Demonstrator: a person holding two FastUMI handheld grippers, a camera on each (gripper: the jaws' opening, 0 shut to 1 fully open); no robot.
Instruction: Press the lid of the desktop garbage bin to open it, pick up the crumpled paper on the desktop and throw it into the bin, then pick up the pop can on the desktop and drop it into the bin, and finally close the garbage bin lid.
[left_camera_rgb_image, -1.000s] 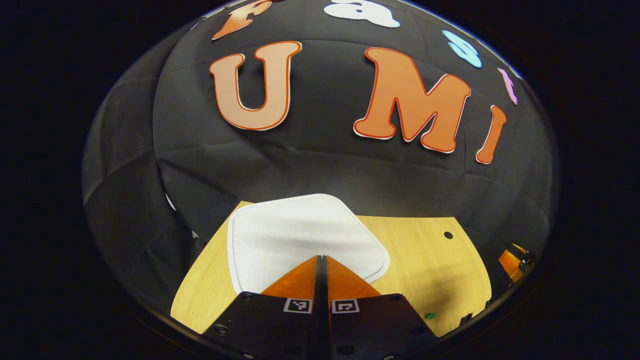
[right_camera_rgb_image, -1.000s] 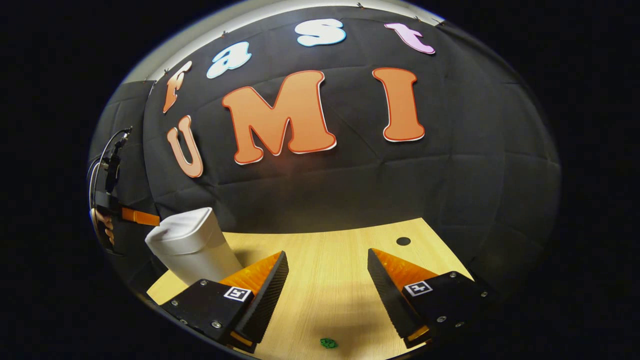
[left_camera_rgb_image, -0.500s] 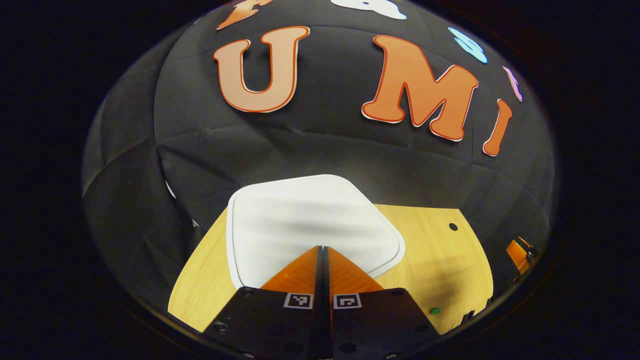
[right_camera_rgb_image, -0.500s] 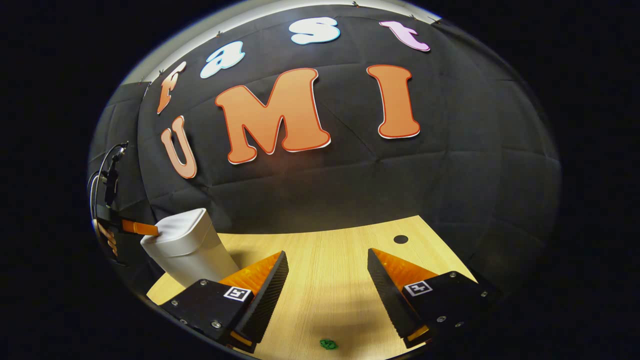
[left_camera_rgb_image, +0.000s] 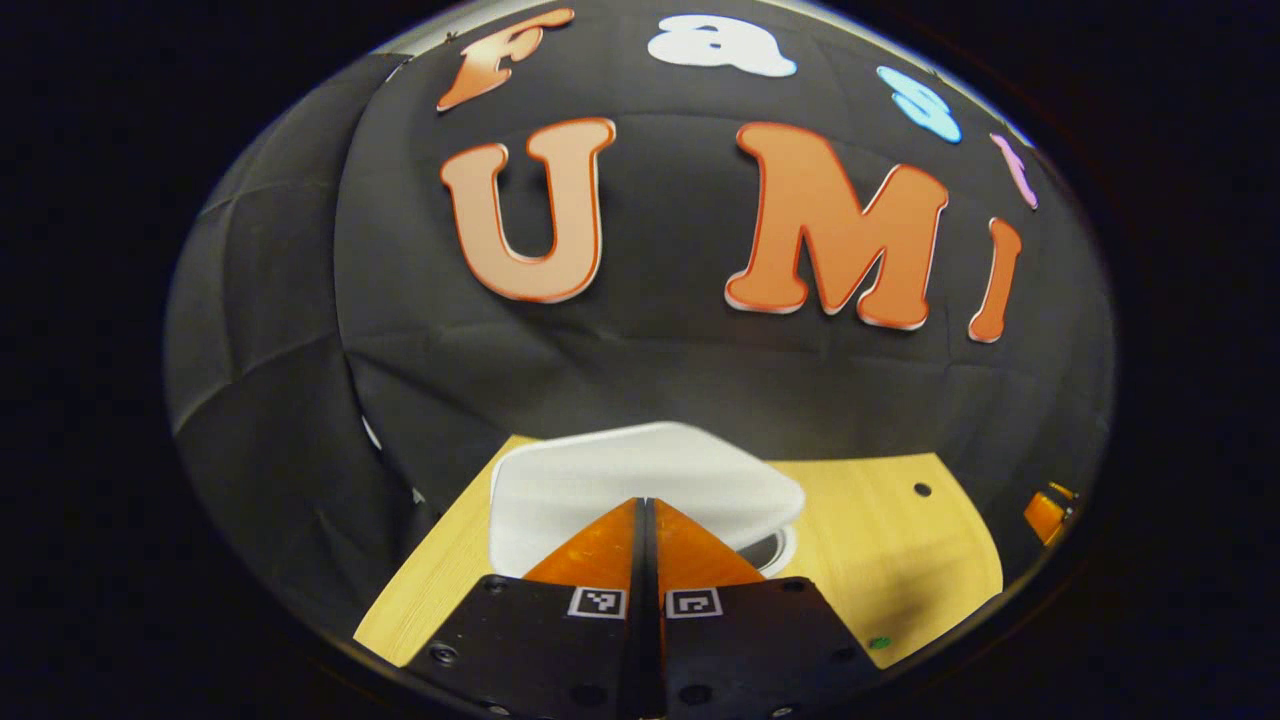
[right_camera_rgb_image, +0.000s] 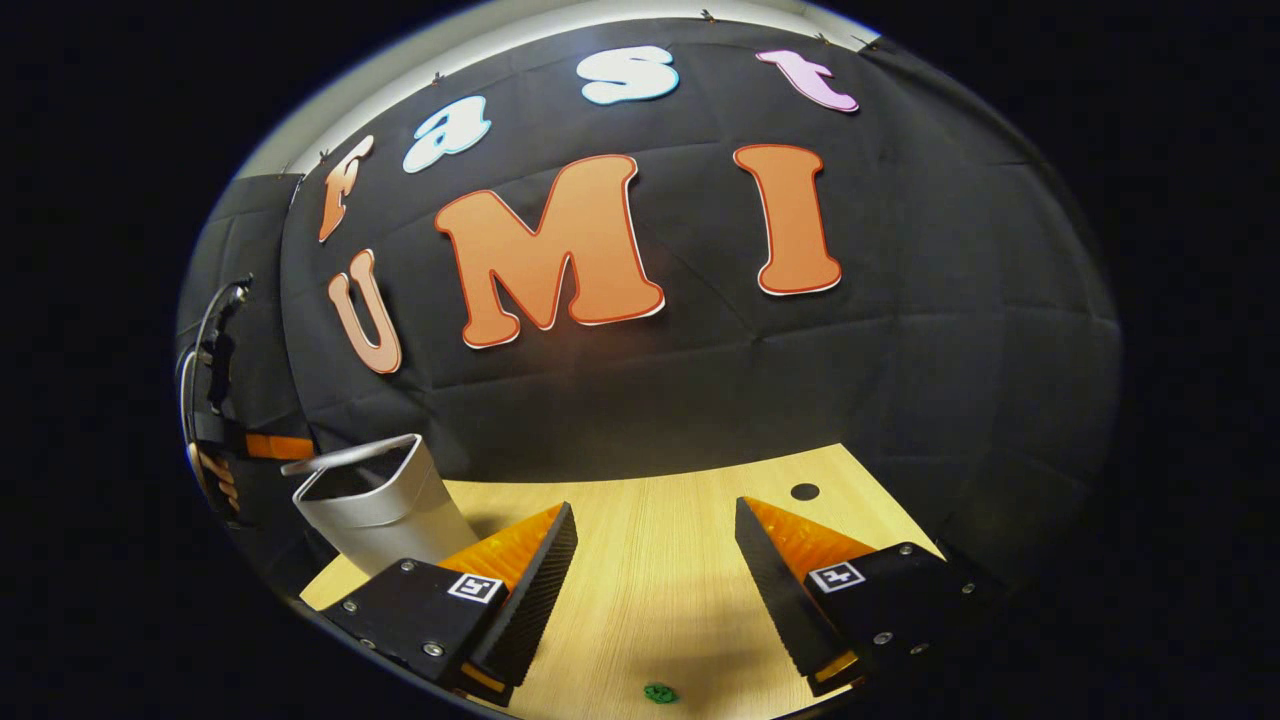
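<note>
The white desktop bin (right_camera_rgb_image: 385, 520) stands at the left of the wooden table (right_camera_rgb_image: 660, 600). Its lid (right_camera_rgb_image: 345, 456) has sprung up at the front, and the dark inside shows beneath it. In the left gripper view the raised lid (left_camera_rgb_image: 640, 470) tilts away, with a slit of the bin's mouth (left_camera_rgb_image: 772, 550) under its right edge. My left gripper (left_camera_rgb_image: 646, 503) is shut with nothing held, its tips just over the lid's near edge. From the right gripper view it (right_camera_rgb_image: 275, 446) sits beside the bin's top, held by a hand (right_camera_rgb_image: 215, 475). My right gripper (right_camera_rgb_image: 655, 510) hovers open over the table.
A small green scrap (right_camera_rgb_image: 658, 691) lies on the table near my right gripper, also seen as a green scrap (left_camera_rgb_image: 880, 642) at the front right. A round hole (right_camera_rgb_image: 804, 491) marks the table's far right. Black cloth wall stands close behind the bin.
The left gripper pressed down on the closed lid, then lifted off; the lid has popped up and the bin now stands open. The right gripper barely moved.
</note>
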